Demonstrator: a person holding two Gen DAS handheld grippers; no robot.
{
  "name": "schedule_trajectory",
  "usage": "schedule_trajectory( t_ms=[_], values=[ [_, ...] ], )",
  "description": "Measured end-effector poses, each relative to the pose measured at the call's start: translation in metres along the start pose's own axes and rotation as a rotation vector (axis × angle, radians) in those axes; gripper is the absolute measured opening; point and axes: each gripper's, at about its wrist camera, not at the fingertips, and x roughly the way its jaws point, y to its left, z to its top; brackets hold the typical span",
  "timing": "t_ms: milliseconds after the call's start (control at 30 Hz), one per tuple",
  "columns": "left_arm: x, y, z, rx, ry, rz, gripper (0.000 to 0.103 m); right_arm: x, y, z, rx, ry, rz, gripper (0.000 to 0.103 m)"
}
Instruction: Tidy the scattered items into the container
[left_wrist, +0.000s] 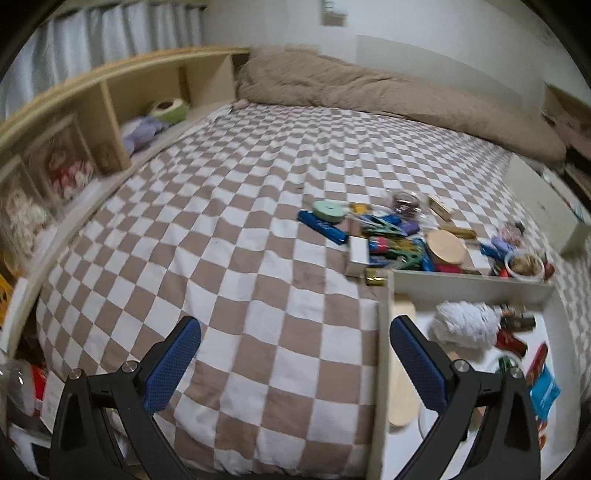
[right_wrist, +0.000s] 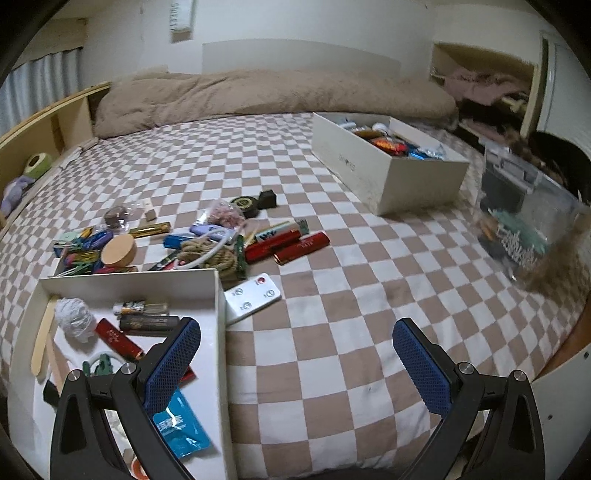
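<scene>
Both pairs of blue-padded fingers stand wide apart with nothing between them: the left gripper (left_wrist: 295, 354) hangs over the brown-and-white checked bedcover (left_wrist: 229, 236), its right finger over the left wall of the shallow white cardboard container (right_wrist: 218, 314), and the right gripper (right_wrist: 295, 354) hangs over bare cover with its left finger above the container's right side.

Inside the container lie a crumpled white tissue wad (right_wrist: 74, 319), a flat wooden stick (right_wrist: 41, 343) along the left wall, a red tube (right_wrist: 118, 341), a dark cylindrical tube (right_wrist: 149, 323), a small battery-like cylinder (right_wrist: 129, 305) and a blue foil sachet (right_wrist: 181, 428).

Just beyond the container's far wall the scattered pile rests on the cover: a round wooden lid (right_wrist: 119, 250), a coil of tan rope with a white cord (right_wrist: 210, 256), two red cylindrical tubes (right_wrist: 291, 245), a gold bar-shaped case (right_wrist: 149, 229), a black round tin (right_wrist: 244, 205), and a clear packet of what may be pink beads (right_wrist: 225, 214), too blurred to be sure. A white remote control (right_wrist: 253, 299) lies touching the container's right wall at the far corner.

Farther off sit a long white box filled with packets (right_wrist: 384, 173), a rumpled tan duvet (right_wrist: 258, 94) and a wooden headboard shelf (left_wrist: 110, 96).
</scene>
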Motion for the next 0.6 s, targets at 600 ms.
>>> schedule_trajectory(
  t_ms=[600],
  values=[
    [0.133,-0.001,0.040,-0.054,0.247,0.025,0.103,0.051,-0.031,-0.014,0.113,0.117,-0.066,0.103]
  ],
)
